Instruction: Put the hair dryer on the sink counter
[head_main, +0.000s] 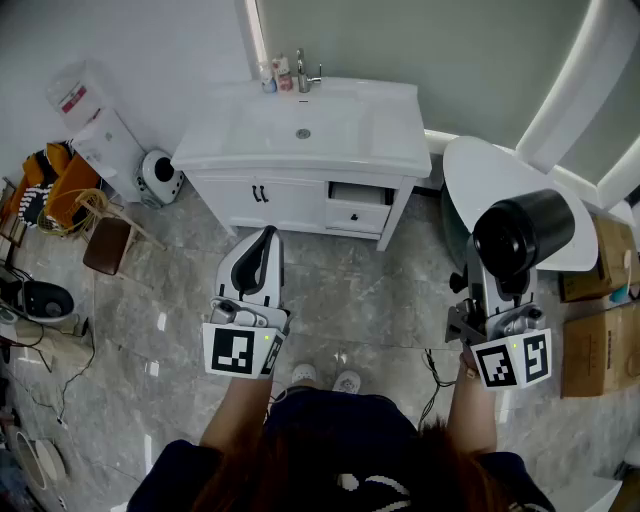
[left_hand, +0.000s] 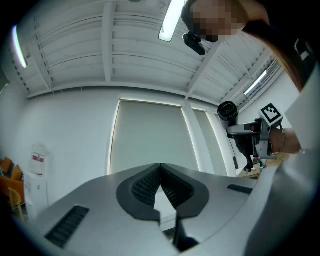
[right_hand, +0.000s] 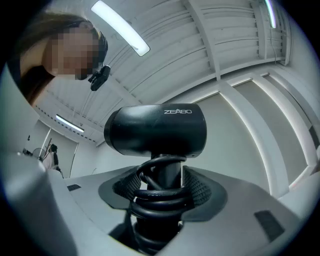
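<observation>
A black hair dryer (head_main: 522, 232) stands upright in my right gripper (head_main: 500, 285), well to the right of the white sink counter (head_main: 310, 130). In the right gripper view the jaws are shut on the hair dryer (right_hand: 156, 129) by its handle, around which its black cord (right_hand: 159, 198) is wound. My left gripper (head_main: 262, 240) is held in front of the vanity, pointing upward. Its fingertips (left_hand: 161, 175) meet with nothing between them. Across the room, the left gripper view catches the hair dryer (left_hand: 227, 111) in the other gripper.
A faucet (head_main: 304, 72) and small bottles (head_main: 274, 74) stand at the back of the counter. One vanity drawer (head_main: 358, 196) is pulled partly out. A white curved tub edge (head_main: 505, 180) lies right, cardboard boxes (head_main: 598, 330) beyond it. Clutter and a stool (head_main: 105, 245) sit at left.
</observation>
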